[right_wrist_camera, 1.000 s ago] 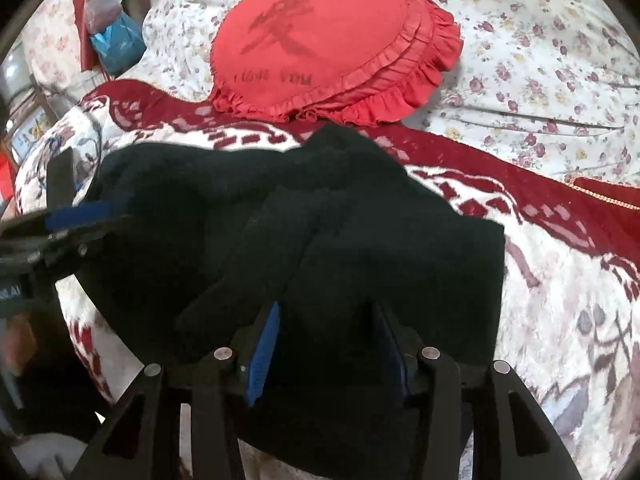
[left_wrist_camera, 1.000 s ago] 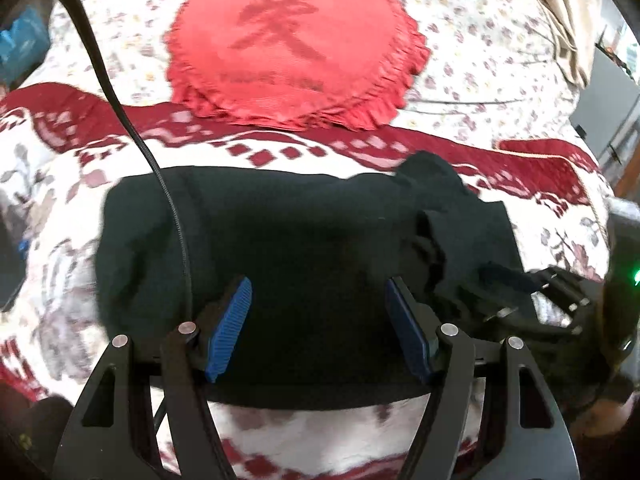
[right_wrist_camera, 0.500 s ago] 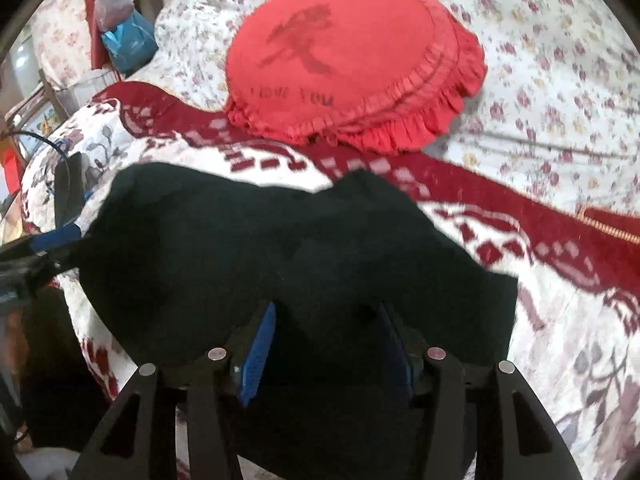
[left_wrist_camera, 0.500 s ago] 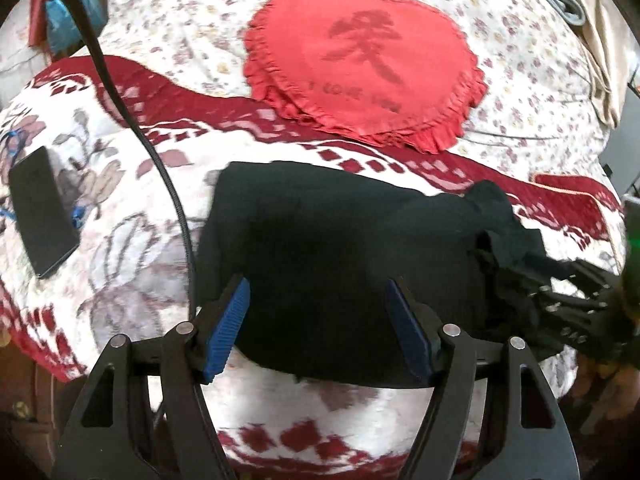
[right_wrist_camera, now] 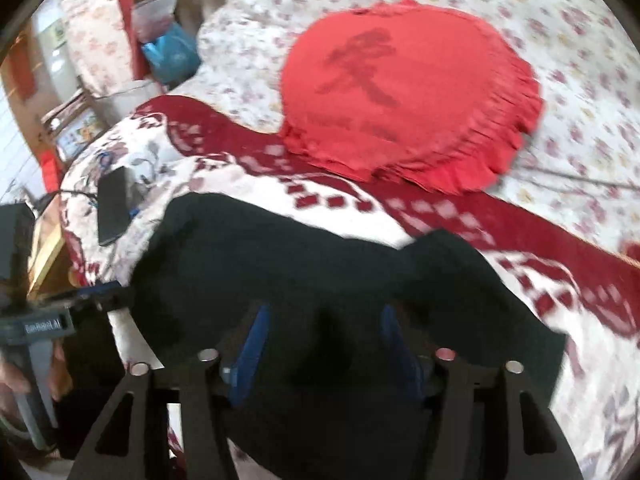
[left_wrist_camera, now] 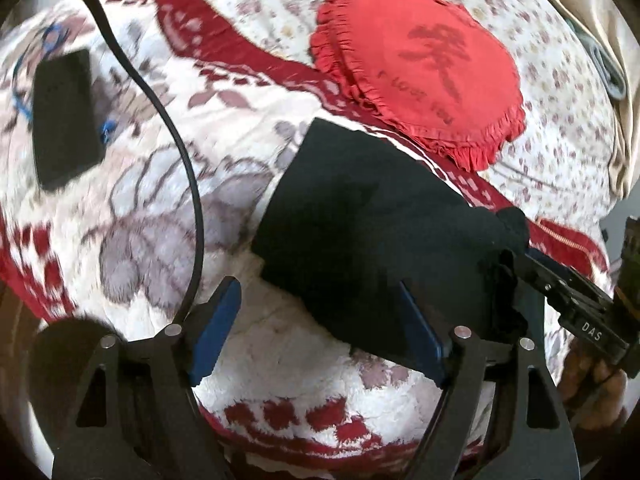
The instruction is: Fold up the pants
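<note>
Left wrist view
- Pants [left_wrist_camera: 372, 232]: black, folded into a compact block, lying on the bed blanket [left_wrist_camera: 132, 216], right of centre in this view.
- Left claw [left_wrist_camera: 316, 332]: jaws spread wide and have just been opening; blue pads apart. The left pad [left_wrist_camera: 216, 332] sits over bare blanket, the right pad [left_wrist_camera: 420, 336] over the near edge of the pants. Neither pad presses on cloth; nothing is gripped.
- Right claw [left_wrist_camera: 516, 280]: enters from the right edge, tip at the right end of the pants; this view does not show how its jaws stand.
- Hand [left_wrist_camera: 592, 376]: partly seen at lower right, holding the right tool's handle.
- Cushion [left_wrist_camera: 420, 68]: red, heart-shaped, frilled, beyond the pants; its frill is just beside the far corner of the pants.
- Phone [left_wrist_camera: 64, 116]: dark slab flat on the blanket, well left of the pants.
- Cable [left_wrist_camera: 176, 136]: black, arcing from top left down to the left claw.

Right wrist view
- Pants [right_wrist_camera: 320, 272]: fill the lower middle, spread under and ahead of the claw.
- Right claw [right_wrist_camera: 324, 344]: jaws parted and have just been opening; both blue pads stand over the black cloth with fabric between them, not pinching it. Picture is blurred.
- Left claw [right_wrist_camera: 92, 296]: at the left edge, beside the left end of the pants.
- Cushion [right_wrist_camera: 408, 104]: behind the pants, apart from them.
- Phone [right_wrist_camera: 114, 208]: on the blanket left of the pants.
</note>
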Tool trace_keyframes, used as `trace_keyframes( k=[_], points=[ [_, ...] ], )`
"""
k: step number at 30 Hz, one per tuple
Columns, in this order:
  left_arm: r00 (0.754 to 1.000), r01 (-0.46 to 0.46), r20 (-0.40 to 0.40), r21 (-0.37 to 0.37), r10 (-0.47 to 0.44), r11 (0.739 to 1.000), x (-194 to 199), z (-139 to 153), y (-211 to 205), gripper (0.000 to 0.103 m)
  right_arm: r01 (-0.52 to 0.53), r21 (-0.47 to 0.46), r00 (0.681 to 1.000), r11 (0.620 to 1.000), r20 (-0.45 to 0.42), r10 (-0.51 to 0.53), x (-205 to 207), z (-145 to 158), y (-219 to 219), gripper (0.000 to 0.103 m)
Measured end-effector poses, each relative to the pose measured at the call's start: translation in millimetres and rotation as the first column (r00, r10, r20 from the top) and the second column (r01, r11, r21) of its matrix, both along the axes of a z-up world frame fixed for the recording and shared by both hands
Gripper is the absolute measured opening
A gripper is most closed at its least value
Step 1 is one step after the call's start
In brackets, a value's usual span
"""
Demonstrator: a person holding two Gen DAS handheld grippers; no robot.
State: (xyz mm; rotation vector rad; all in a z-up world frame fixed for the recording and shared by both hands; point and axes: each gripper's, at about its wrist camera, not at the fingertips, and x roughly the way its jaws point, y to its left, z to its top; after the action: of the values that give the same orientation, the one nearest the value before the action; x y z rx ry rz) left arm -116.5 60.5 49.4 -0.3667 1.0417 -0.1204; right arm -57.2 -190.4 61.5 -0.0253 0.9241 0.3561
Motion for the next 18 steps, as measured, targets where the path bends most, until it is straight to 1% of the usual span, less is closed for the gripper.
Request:
trace_keyframes(
  k=[4,5,6,8,10,12,14,16,18],
  points=[
    [0.999,-0.041,-0.001,-0.018,0.041,0.999,-0.8,-2.4,5.7,0.079,-0.068,0.029,0.998,0.997,0.021,0.067,21.6,4.7,28.0,0.070],
    [0.999,-0.049,0.001,-0.024,0.049,0.999,-1.2,-3.2,7.1,0.079,-0.089,0.038,0.996,0.995,0.018,0.088,28.1,5.7,36.2,0.074],
    [0.998,-0.057,0.000,-0.029,0.057,0.998,-1.4,-4.5,8.1,0.079,-0.110,0.047,0.994,0.993,0.017,0.110,34.4,6.2,44.6,0.075],
    [0.998,-0.066,-0.003,-0.040,0.066,0.997,-1.1,-8.1,9.3,0.079,-0.134,0.059,0.991,0.989,0.014,0.133,45.1,5.3,60.0,0.076],
    [0.998,-0.070,-0.012,-0.043,0.069,0.997,1.0,-13.3,8.9,0.079,-0.165,0.053,0.986,0.985,-0.001,0.166,56.6,1.8,77.9,0.076],
    [0.998,-0.067,-0.024,-0.049,0.066,0.997,2.4,-18.4,7.8,0.079,-0.201,0.027,0.980,0.979,-0.010,0.201,67.6,-3.0,97.5,0.076],
    [0.998,-0.061,-0.035,-0.069,0.059,0.996,4.5,-23.8,6.7,0.079,-0.228,0.012,0.973,0.974,-0.018,0.228,75.7,-7.3,111.1,0.076],
    [0.997,-0.068,-0.033,-0.071,0.066,0.995,5.3,-26.8,5.9,0.079,-0.255,0.004,0.966,0.967,-0.033,0.255,84.8,-12.6,122.8,0.076],
    [0.997,-0.069,-0.024,-0.074,0.067,0.995,6.1,-28.5,3.9,0.084,-0.272,-0.011,0.961,0.962,-0.043,0.272,93.9,-19.4,134.1,0.076]
  ],
)
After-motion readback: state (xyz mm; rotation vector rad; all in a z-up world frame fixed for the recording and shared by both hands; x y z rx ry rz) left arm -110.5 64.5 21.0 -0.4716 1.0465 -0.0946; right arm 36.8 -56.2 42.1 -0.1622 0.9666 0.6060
